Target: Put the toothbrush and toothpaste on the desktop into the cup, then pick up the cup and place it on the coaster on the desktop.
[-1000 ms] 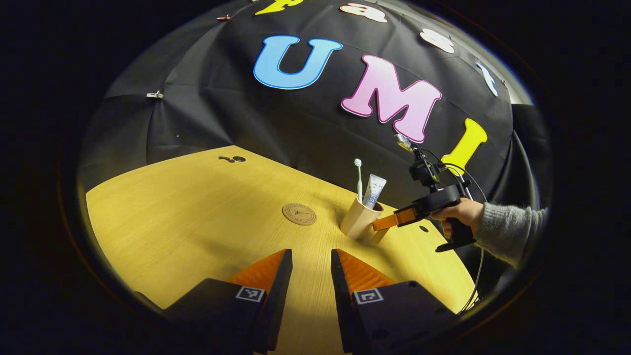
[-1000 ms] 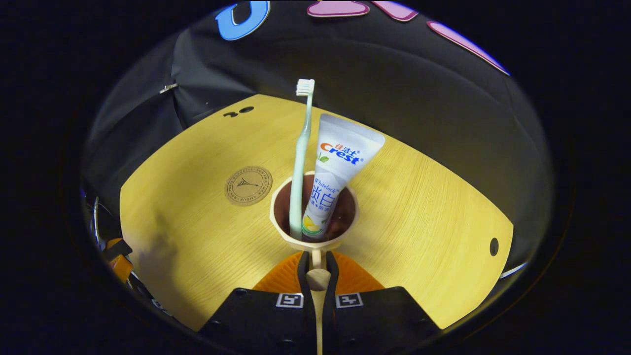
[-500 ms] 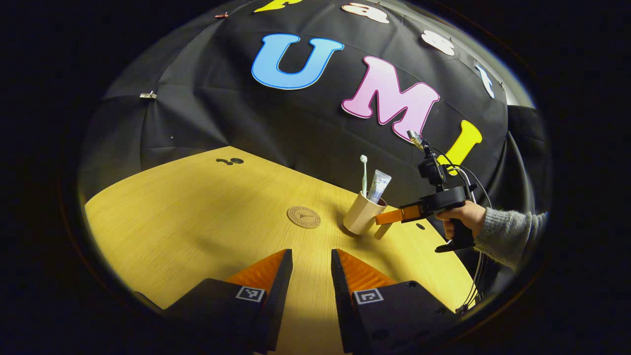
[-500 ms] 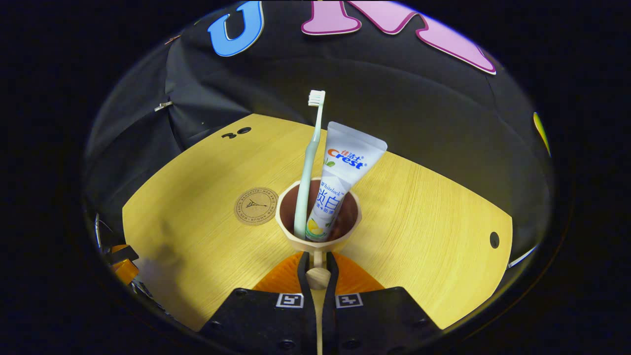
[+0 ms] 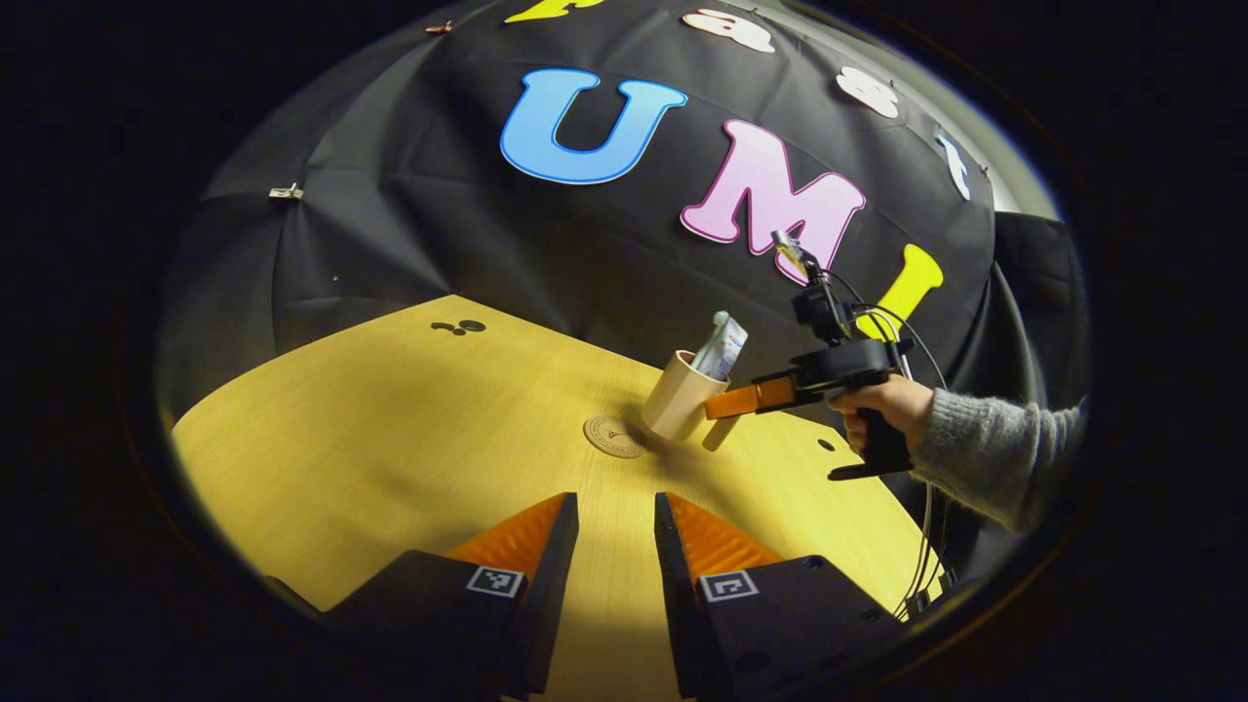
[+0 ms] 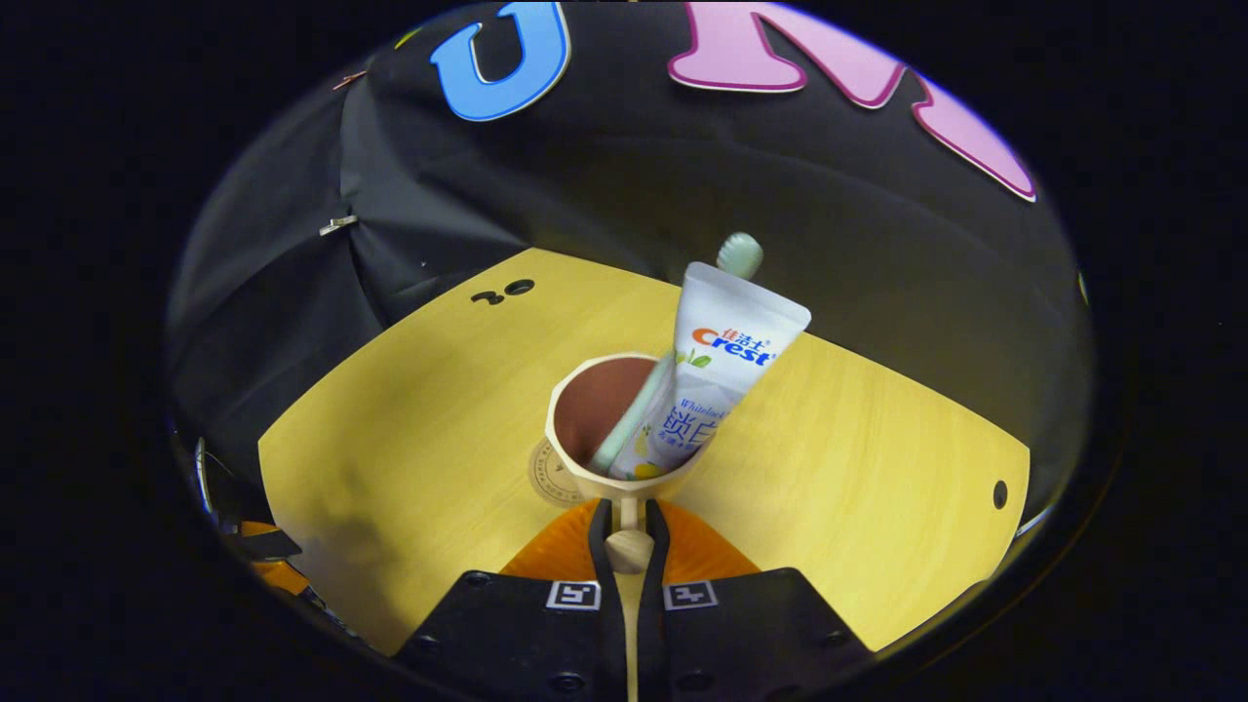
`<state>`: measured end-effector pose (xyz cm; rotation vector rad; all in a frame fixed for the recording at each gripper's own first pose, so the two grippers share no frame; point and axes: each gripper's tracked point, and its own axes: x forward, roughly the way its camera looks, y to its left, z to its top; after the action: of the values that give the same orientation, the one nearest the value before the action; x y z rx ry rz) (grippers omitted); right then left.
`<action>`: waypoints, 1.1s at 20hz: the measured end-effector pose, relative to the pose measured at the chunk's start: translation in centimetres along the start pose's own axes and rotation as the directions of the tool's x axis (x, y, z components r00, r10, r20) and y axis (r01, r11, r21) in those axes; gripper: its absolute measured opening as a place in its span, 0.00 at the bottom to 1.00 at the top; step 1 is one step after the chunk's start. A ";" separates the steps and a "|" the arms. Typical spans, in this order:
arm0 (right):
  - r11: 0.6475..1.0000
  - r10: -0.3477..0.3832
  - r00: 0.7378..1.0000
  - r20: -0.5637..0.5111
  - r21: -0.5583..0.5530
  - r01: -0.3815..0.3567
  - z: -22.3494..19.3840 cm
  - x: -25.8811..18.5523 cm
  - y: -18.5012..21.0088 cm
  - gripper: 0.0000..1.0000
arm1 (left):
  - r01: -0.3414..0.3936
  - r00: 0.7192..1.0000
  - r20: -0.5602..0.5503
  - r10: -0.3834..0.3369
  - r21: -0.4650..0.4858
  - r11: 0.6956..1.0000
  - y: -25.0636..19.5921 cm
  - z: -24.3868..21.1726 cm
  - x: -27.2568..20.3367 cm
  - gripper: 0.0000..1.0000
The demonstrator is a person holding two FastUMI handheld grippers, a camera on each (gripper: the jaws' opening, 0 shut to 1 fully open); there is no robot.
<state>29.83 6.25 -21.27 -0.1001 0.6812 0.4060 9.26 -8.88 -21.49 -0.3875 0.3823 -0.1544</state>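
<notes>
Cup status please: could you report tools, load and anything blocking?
Right tool shut on cup handle, left tool open. Cup tilted, off the table beside coaster. Path clear.

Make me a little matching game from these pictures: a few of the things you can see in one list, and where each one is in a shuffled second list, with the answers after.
Things:
1. toothpaste
2. cup
3. coaster
4. left gripper

Places or states:
A. flat on the table, partly under the raised cup
B. leaning inside the cup, beside the toothbrush
C. open, holding nothing
D. tilted, lifted by its handle in the right gripper

Pairs: 1-B, 2-D, 3-A, 4-C
</notes>
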 end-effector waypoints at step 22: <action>0.996 -0.053 0.992 -0.117 -0.075 0.044 -2.1 5.1 3.0 0.27 | -0.021 1.000 0.005 0.021 -0.044 0.999 3.6 1.9 0.2 0.52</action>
<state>30.97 10.26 -25.94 -0.2105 0.7801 0.3801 10.44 -4.95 -21.35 -0.4264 0.3848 -0.1244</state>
